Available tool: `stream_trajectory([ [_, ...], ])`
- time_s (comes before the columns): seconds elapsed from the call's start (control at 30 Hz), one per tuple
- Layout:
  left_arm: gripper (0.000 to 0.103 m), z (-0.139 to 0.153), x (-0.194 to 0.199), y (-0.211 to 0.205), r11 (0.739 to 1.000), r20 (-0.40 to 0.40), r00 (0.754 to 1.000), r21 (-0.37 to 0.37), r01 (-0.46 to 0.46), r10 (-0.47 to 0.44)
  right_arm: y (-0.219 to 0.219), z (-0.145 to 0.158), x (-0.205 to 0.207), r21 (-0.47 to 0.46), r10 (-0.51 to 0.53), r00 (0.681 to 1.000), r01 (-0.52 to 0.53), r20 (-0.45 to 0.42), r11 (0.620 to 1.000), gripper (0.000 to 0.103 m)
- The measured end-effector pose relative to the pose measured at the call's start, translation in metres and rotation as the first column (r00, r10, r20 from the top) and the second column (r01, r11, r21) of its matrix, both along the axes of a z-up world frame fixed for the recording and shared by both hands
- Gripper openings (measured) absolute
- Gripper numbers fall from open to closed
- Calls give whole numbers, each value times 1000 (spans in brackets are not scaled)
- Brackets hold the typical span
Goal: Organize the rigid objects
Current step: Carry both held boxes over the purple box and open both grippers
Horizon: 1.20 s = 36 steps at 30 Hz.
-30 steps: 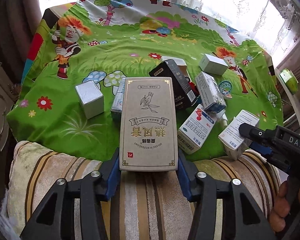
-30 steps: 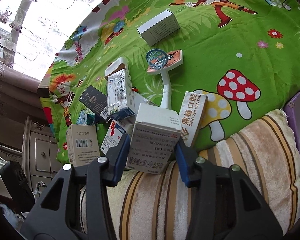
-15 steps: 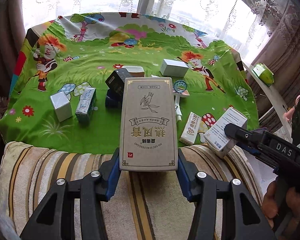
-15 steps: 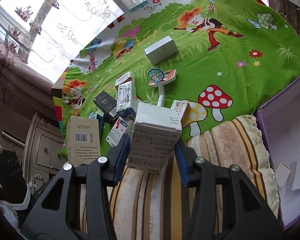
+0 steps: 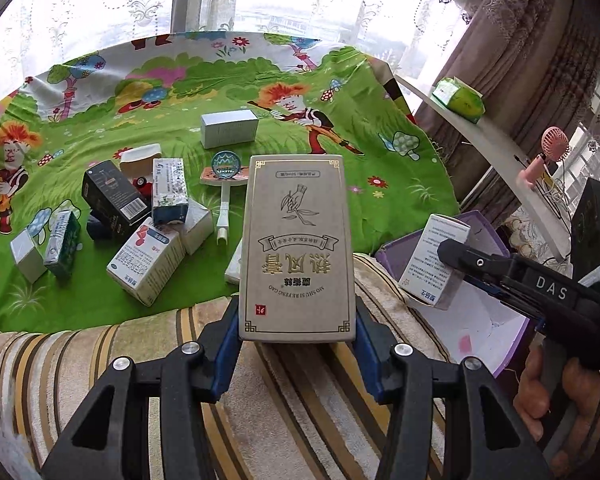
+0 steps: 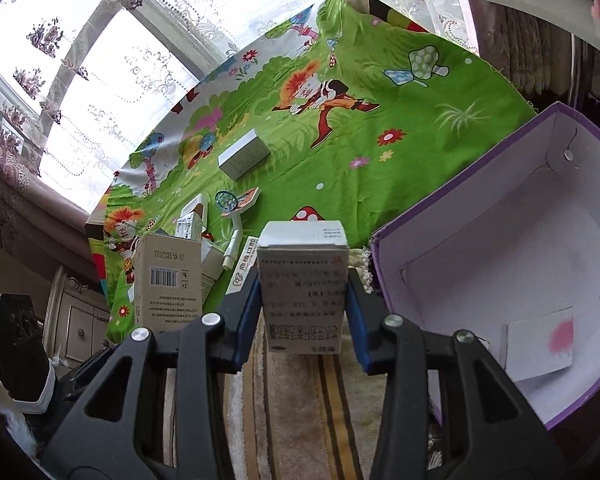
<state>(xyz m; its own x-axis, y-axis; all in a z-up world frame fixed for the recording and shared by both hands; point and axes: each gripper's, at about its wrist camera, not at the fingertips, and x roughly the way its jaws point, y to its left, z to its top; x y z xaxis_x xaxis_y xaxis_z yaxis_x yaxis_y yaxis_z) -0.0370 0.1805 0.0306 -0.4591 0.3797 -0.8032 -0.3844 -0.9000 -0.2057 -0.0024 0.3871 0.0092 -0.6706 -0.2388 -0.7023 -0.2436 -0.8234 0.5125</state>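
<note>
Beige carton (image 5: 297, 248) pinched in left gripper (image 5: 296, 334); its barcoded back (image 6: 168, 280) only in right view.

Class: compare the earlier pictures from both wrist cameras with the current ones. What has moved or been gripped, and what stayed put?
Both claws carried their boxes sideways off the green cloth toward the purple box, now in view. The right claw has just been closing on its white box. The left claw still holds the tan box. The remaining boxes stayed.

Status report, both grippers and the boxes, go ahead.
Left gripper clamps tan box. Right gripper clamps white box. Purple bin open, nothing blocking.
</note>
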Motion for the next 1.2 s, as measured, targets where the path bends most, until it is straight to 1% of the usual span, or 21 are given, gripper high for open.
stream_trajectory([
  [0.13,51,0,2,26,998,11,998,15,64,-64,25,-3,12,24,-59,998,59,4,998,44],
  [0.2,51,-1,2,39,996,13,996,14,89,-89,38,-5,16,22,-86,996,86,9,996,44],
  [0.3,51,-2,5,57,992,14,992,10,123,-124,54,-6,23,47,-130,992,129,9,990,44],
  [0.5,51,-4,7,93,979,34,979,17,203,-203,81,-9,34,80,-194,981,192,20,978,44],
  [0.67,51,-11,6,119,968,61,967,18,249,-249,95,-10,39,92,-222,975,219,26,971,44],
  [0.77,52,-16,5,133,960,78,957,20,278,-278,101,-14,40,84,-232,972,229,34,970,44],
  [0.83,53,-20,2,141,957,90,953,22,289,-290,104,-16,41,84,-237,971,233,39,969,45],
  [0.9,60,-23,0,144,959,102,954,7,284,-283,105,-18,39,93,-235,970,230,56,969,45],
  [1.0,62,-26,-2,139,963,118,956,22,268,-269,106,-22,39,89,-231,971,225,67,970,45],
  [1.13,63,-24,-4,130,970,116,963,30,243,-245,106,-26,38,78,-227,971,221,79,972,45],
  [1.2,64,-22,-5,125,973,110,967,45,226,-229,106,-26,39,79,-229,970,224,76,971,49],
])
